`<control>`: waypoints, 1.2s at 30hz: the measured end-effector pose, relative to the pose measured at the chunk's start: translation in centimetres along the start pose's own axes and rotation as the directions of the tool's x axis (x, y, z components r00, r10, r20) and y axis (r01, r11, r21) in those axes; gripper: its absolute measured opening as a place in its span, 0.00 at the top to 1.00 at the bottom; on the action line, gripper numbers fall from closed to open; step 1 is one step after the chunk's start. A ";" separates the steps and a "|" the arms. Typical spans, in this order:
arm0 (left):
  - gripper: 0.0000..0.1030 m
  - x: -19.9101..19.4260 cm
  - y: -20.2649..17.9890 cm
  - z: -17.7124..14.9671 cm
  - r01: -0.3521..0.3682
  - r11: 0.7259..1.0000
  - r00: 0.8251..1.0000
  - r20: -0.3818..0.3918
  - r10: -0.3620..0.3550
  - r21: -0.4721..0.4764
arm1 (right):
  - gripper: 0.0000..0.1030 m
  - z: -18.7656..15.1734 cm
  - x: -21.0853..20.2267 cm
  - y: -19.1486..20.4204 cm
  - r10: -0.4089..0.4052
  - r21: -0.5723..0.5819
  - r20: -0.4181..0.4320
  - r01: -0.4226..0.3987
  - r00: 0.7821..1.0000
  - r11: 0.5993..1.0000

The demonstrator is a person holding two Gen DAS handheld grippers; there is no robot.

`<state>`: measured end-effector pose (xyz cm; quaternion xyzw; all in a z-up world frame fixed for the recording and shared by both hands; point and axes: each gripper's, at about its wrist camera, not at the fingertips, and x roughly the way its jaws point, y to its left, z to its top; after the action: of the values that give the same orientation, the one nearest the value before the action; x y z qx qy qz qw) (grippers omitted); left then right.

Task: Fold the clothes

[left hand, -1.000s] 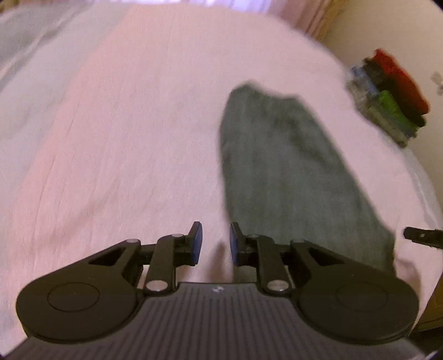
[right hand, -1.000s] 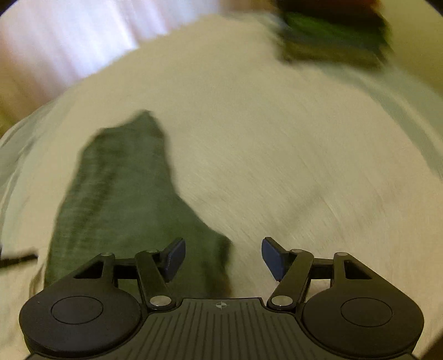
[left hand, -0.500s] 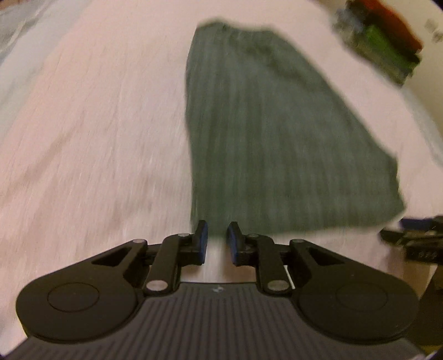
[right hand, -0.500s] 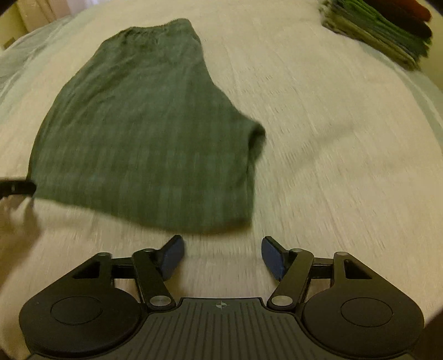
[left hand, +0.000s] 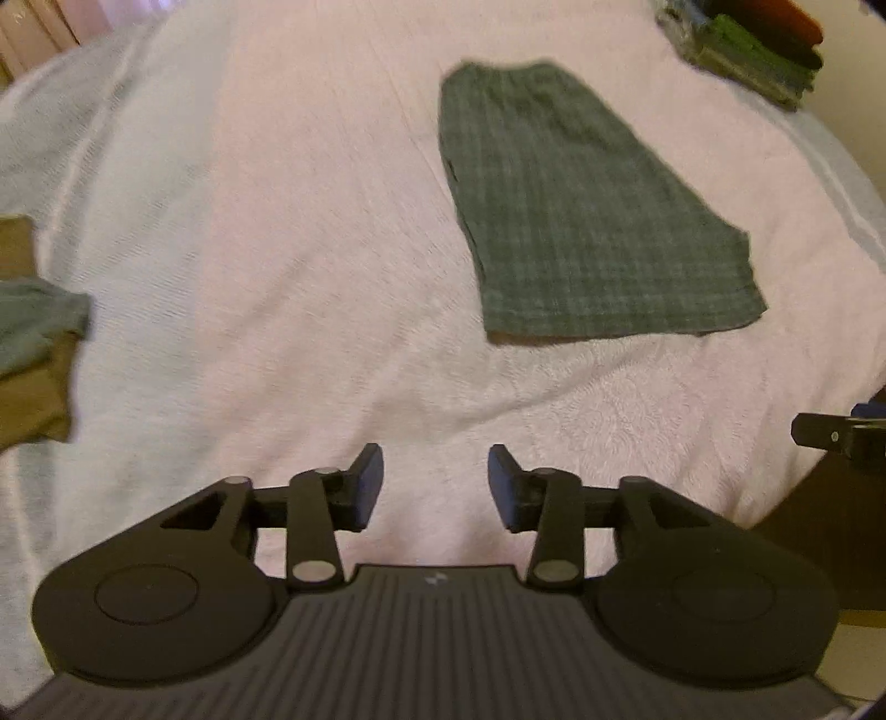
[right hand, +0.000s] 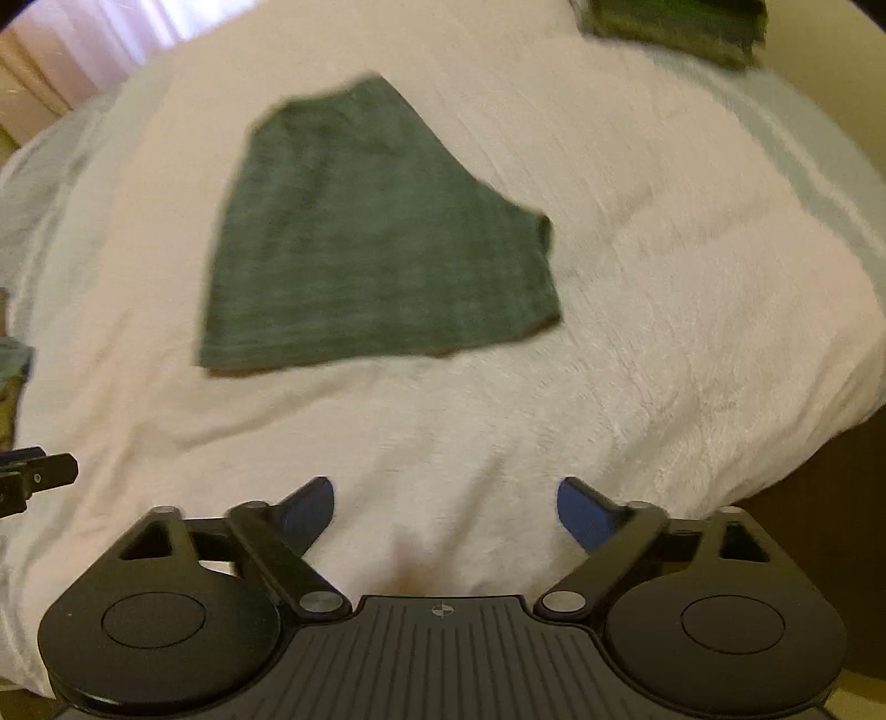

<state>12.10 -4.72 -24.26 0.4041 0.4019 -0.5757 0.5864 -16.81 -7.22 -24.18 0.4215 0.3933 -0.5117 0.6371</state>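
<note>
Right hand-held gripper [right hand: 446, 507], open-jawed, sits short of shorts [right hand: 376, 238].

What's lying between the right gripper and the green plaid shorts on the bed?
Nothing but bare pink bedspread separates the right gripper from the green plaid shorts, as the right wrist view shows.

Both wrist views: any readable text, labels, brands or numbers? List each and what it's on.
None readable.
Left gripper base: a small pale mark at the middle, too small to read.
Right gripper base: a small round crosshair mark, no letters.
Green plaid shorts and stack of folded clothes: no print or tag visible; both blurred.
</note>
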 end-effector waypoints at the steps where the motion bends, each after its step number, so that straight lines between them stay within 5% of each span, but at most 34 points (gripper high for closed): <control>1: 0.60 -1.4 0.5 -0.3 0.001 1.000 1.000 0.017 -0.001 -0.001 | 0.12 -0.2 -1.0 0.8 0.005 -0.006 0.012 -0.005 1.000 1.000; 4: 0.56 -4.9 1.7 -0.9 0.018 1.000 0.998 0.056 -0.018 -0.010 | 0.12 -0.9 -3.9 2.7 0.005 -0.018 0.045 -0.004 0.999 1.000; 6: 0.55 -6.9 2.2 -1.4 0.029 1.000 0.996 0.082 -0.028 -0.012 | 0.01 -1.4 -5.4 3.6 -0.006 -0.025 0.070 0.008 0.998 1.000; 11: 0.48 -10.5 2.6 -2.5 0.031 1.000 0.990 0.141 -0.031 0.003 | 0.00 -2.9 -8.3 4.2 -0.025 0.001 0.109 0.025 0.994 1.000; 25: 0.37 -14.7 0.9 -3.2 0.026 0.998 0.970 0.241 -0.039 0.061 | 0.00 -4.3 -12.4 5.8 -0.033 0.029 0.188 0.028 0.982 0.999; 36: 0.35 -14.9 0.5 -3.6 0.024 0.998 0.970 0.240 -0.037 0.059 | 0.00 -4.7 -12.7 5.8 -0.038 0.028 0.180 0.033 0.983 0.999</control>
<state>12.40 3.92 -11.56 0.3411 0.3178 -0.6403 0.6105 -13.54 2.01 -13.14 0.3741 0.3350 -0.5638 0.6557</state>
